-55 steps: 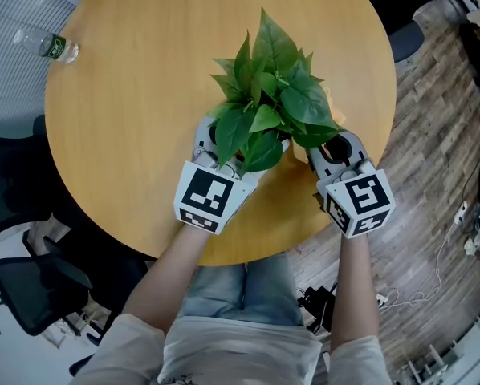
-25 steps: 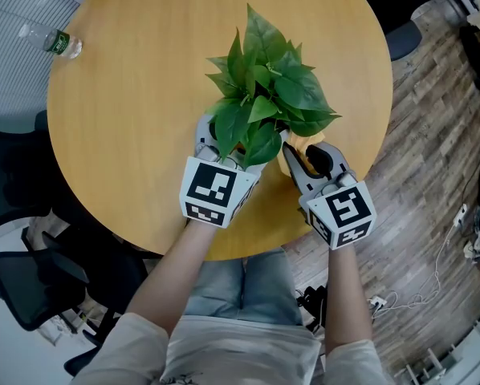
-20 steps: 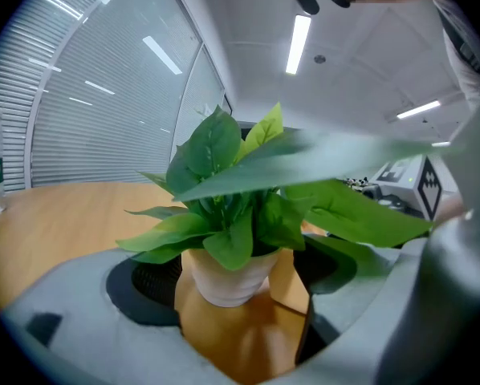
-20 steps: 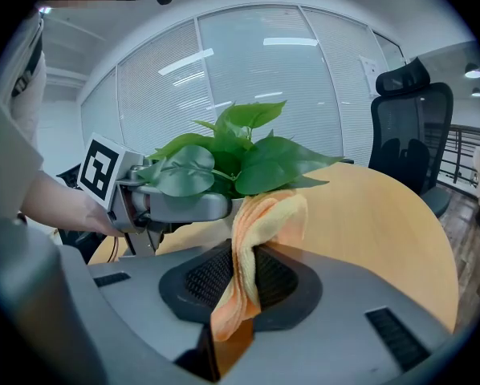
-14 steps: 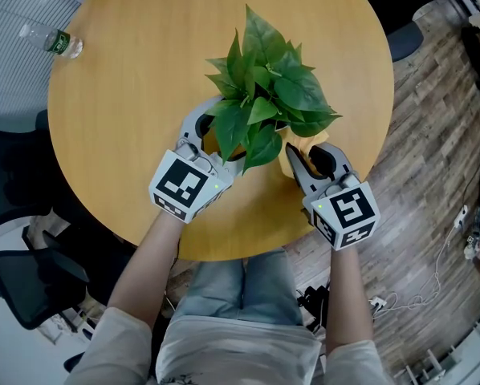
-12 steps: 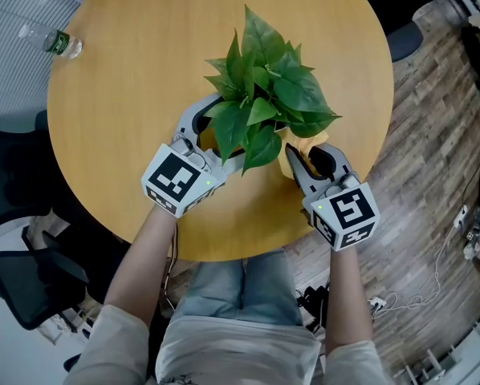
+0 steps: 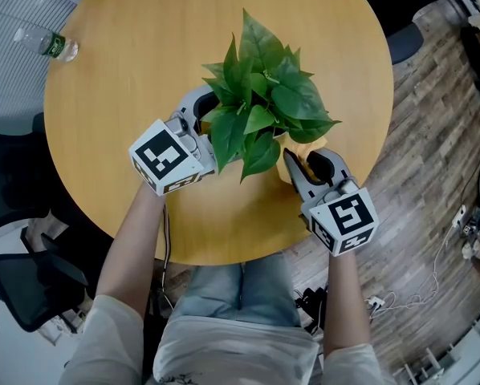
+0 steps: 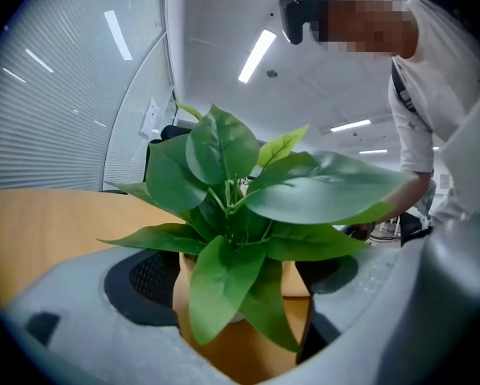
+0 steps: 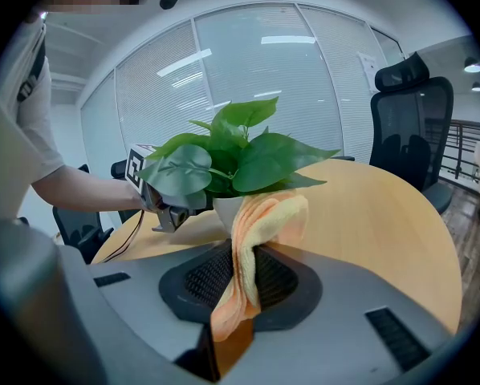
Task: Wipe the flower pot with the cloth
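- Round wooden table [image 7: 136, 30] fills an office space, with a plank floor [image 7: 437, 127] to its right and a black chair [image 7: 23, 291] at the near left.
- Glass wall with pale blinds [image 9: 264, 62] stands behind the table.
- A small plastic bottle [image 7: 51, 46] lies at the table's far left edge, well apart from everything else.
- A pot [image 9: 224, 209] stands upright near the middle of the table, towards the near right.
- Broad green leaves [image 7: 260, 95] spread from the pot and hide most of it from above.
- The left gripper [image 7: 208, 123] lies on the pot's left side.
- Its jaws are spread wide and curve around the pot, which stands between them under the leaves.
- Whether the pads actually touch the pot cannot be told.
- The right gripper [image 7: 300, 160] comes in from the near right, with its tips just beside the pot.
- Its jaws are clenched on a pale yellow cloth [image 9: 260, 223].
- The cloth rises from between the pads and folds over at the top.
- The cloth's upper fold rests against the right side of the pot, just under the lowest leaves.
- A short tail of cloth hangs down below the jaws.
- The person stands at the table's near edge, one forearm reaching out to each gripper.
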Demonstrator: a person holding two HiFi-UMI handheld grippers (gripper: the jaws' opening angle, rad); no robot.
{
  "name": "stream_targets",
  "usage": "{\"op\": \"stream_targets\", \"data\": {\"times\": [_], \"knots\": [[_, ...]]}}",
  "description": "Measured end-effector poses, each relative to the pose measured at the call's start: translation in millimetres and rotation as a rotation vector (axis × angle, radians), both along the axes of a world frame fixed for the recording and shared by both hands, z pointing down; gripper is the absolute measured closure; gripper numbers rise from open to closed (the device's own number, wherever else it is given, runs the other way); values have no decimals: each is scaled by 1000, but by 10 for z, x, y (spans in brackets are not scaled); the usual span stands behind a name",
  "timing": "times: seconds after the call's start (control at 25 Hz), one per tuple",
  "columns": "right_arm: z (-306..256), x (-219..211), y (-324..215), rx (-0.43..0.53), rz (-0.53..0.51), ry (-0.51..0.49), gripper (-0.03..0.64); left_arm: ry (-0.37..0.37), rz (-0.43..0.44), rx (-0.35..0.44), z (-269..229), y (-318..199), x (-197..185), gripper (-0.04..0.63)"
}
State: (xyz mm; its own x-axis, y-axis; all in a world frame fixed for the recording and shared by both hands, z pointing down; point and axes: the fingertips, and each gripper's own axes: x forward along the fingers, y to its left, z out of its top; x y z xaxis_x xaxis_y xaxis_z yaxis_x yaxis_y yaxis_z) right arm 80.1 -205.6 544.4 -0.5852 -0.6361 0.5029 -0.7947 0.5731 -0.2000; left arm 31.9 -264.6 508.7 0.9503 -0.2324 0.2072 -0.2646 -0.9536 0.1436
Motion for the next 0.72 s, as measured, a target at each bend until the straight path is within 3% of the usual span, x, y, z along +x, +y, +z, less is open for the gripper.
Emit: {"op": "stream_targets", "data": {"times": [0.36,0.72], "knots": [[1,20,-30,-2,-6,-7,554,23,-6,-13,-3,-55,36,158],[-24,408,-292,17,107,46,554,0,-232,-38,7,-88,-15,163]]}}
